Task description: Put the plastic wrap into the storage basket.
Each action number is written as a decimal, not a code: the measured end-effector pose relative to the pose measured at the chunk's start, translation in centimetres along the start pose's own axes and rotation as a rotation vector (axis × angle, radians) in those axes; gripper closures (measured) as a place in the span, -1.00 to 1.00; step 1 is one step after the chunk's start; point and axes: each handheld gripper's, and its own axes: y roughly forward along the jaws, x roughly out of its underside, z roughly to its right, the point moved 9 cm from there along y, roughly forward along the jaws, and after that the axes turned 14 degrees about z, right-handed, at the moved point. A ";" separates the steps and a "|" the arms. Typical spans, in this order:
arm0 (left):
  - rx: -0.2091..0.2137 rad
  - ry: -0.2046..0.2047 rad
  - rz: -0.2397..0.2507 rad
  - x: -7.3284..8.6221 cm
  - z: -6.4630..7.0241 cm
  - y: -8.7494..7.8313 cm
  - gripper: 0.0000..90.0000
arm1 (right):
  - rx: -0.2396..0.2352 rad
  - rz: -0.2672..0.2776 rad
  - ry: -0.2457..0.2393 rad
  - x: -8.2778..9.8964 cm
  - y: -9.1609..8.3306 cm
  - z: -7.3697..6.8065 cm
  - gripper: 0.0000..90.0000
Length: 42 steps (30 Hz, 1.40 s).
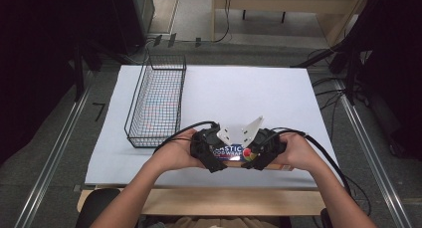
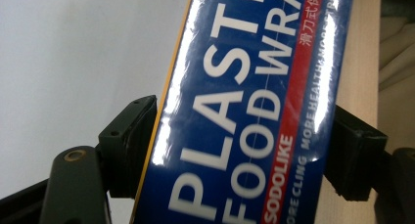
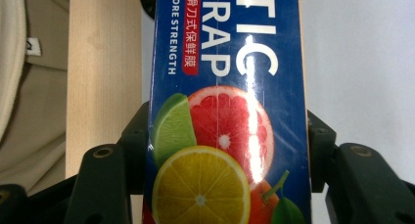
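- Food wrap box (image 1: 233, 154) sits at the 6 o'clock edge of the white surface (image 1: 259, 93), long axis running 9-to-3, between both grippers.
- Right gripper (image 1: 256, 157): clamped on the fruit-print end of the box; right gripper view has both jaws tight against the box's (image 3: 230, 136) two long sides.
- Left gripper (image 1: 213, 156): jaws straddle the "PLASTIC" end. In left gripper view the box (image 2: 244, 126) fills the gap; the jaw on one side looks to touch the yellow edge, and the other seems to meet the far edge. I read it as closing onto the box, with the grip not yet as firm as the right one.
- Wire basket (image 1: 157, 101) stands at about 10 o'clock from the box, well apart; I can't make out anything inside it through the mesh.
- Box looks at or barely off the surface; can't tell which from the high view, hands cover the underside.
- Progress, my read: early stage. Done: box reached, right end secured, left end bracketed.
- Left to do: firm up the left grip, lift with both grippers, carry toward 10 o'clock, lower into the basket lengthwise, release.
- Basket is narrow, so the box likely needs turning to line up with its long axis.
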 end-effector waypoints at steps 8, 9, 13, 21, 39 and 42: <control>0.003 0.027 0.003 -0.1 0.5 0.3 -0.27 | -0.005 0.009 -0.024 -0.1 0.4 -0.3 -0.06; 0.007 0.027 0.002 -0.1 0.5 0.3 -0.24 | -0.004 0.008 -0.027 0.0 0.4 -0.3 -0.06; 0.027 0.009 -0.005 0.0 0.8 0.3 -0.17 | -0.017 0.014 -0.036 0.1 0.6 -0.5 -0.07; 0.044 0.014 0.000 -0.1 1.1 0.0 -0.14 | -0.038 0.042 -0.030 0.2 0.5 -0.6 -0.10; -0.009 -0.097 0.011 0.5 -0.5 -1.4 -0.12 | 0.145 0.221 0.092 1.0 -3.5 2.6 -0.53; -0.006 -0.112 0.008 0.7 -0.7 -1.5 -0.12 | 0.165 0.233 0.117 1.2 -4.1 3.0 -0.54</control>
